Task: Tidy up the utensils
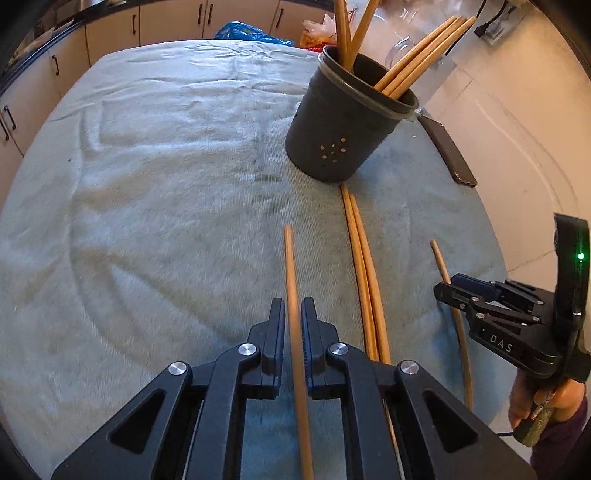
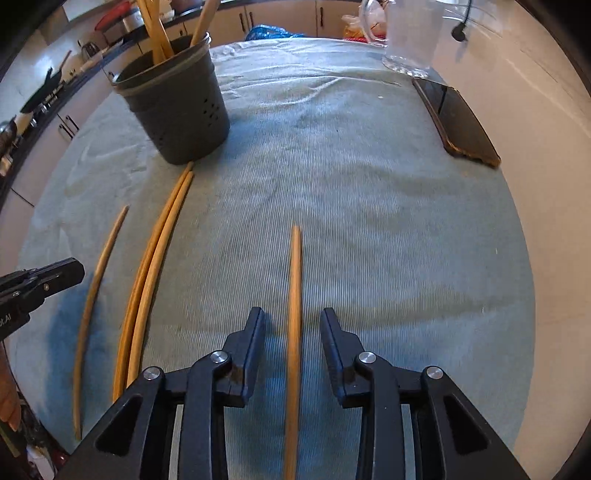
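A dark grey utensil holder (image 1: 341, 125) (image 2: 177, 107) stands on the pale cloth with several wooden chopsticks in it. More chopsticks lie loose on the cloth. My left gripper (image 1: 293, 314) has its jaws narrowly apart around one chopstick (image 1: 291, 288), not clearly pressing it. A pair of chopsticks (image 1: 364, 273) (image 2: 155, 266) lies just right of it, reaching the holder's base. My right gripper (image 2: 292, 325) is open, straddling another chopstick (image 2: 294, 295) on the cloth. It also shows in the left wrist view (image 1: 443, 290), over a chopstick (image 1: 441, 266).
A dark phone (image 2: 458, 122) (image 1: 448, 151) lies at the cloth's right edge. A clear glass jug (image 2: 410, 40) stands at the far right corner. Blue and orange bags (image 1: 251, 31) sit beyond the table. Cabinets line the back wall.
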A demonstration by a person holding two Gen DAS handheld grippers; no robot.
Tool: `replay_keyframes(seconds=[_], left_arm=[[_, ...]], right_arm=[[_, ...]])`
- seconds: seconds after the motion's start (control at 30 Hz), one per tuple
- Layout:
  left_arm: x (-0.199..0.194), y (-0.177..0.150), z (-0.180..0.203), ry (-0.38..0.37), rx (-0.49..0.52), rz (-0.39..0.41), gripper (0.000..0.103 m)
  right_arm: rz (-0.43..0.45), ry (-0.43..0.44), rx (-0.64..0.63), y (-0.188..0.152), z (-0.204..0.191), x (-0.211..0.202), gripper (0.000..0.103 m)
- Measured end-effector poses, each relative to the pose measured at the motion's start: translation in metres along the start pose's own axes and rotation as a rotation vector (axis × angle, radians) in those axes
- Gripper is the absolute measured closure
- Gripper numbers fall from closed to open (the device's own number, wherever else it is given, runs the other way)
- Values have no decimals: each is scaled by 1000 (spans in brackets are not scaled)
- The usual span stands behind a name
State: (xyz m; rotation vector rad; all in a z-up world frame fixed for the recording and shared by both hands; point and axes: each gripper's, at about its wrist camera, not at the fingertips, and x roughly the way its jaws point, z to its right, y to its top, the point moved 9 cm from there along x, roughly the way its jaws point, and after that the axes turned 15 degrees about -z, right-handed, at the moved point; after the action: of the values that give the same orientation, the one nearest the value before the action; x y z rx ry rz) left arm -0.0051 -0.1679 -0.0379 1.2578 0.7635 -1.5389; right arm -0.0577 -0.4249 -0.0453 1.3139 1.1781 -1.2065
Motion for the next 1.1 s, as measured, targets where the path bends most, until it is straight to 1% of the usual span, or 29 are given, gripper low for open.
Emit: replay_keyframes(seconds=[0.17, 0.27, 0.33, 0.37, 0.4, 0.43, 0.47, 0.5, 0.53, 0.57, 0.63, 0.67, 0.7, 0.73, 0.77, 0.87, 1.0, 1.1], left_arm=[[16, 7, 3, 12, 9, -63, 95], [19, 11, 6, 31, 30, -67, 94], [21, 14, 9, 27, 30, -75, 91], [21, 15, 11, 19, 32, -76, 87], [21, 16, 13, 10, 38, -78, 85], [22, 17, 15, 15, 46, -83, 84], [22, 17, 16, 29, 54, -86, 87], [22, 18, 15, 52, 56, -84, 96], [22, 18, 14, 67, 52, -78, 97], [18, 17, 14, 51, 41, -56, 98], [5, 16, 14, 14, 20, -6, 98], [-4, 14, 16, 7, 14, 21, 98], [-14, 12, 16, 11, 16, 47, 98], [-26, 9, 17, 18, 23, 82, 98], [-43, 4, 21, 25, 36, 132, 98], [-81, -7, 28, 13, 54, 229, 98], [-127, -30, 36, 36, 91, 361, 98], [-144, -46, 46, 71, 114, 431, 97]], right_arm=[[-56, -16, -21, 10, -2, 2, 70], [-83, -22, -29, 16, -2, 3, 73], [-88, -23, -31, 24, -1, 4, 75], [-85, -26, -32, 26, -2, 4, 82], [-76, -23, -37, 28, -4, 4, 91], [-63, -27, -40, 29, -5, 4, 95], [-54, -31, -41, 30, -6, 3, 96], [-41, -33, -43, 29, -7, 3, 96], [-27, -24, -45, 29, -8, 2, 96], [-7, 8, -42, 29, -9, -1, 96], [37, 31, -30, 25, -8, -11, 96], [69, 39, -30, 23, -8, -20, 96], [93, 47, -32, 20, -7, -27, 96], [137, 60, -34, 16, -6, -41, 96], [177, 62, -38, 13, -5, -54, 96], [291, 77, -46, 2, -3, -90, 96], [401, 110, -34, -13, -4, -126, 96], [460, 127, -28, -29, -4, -146, 96]])
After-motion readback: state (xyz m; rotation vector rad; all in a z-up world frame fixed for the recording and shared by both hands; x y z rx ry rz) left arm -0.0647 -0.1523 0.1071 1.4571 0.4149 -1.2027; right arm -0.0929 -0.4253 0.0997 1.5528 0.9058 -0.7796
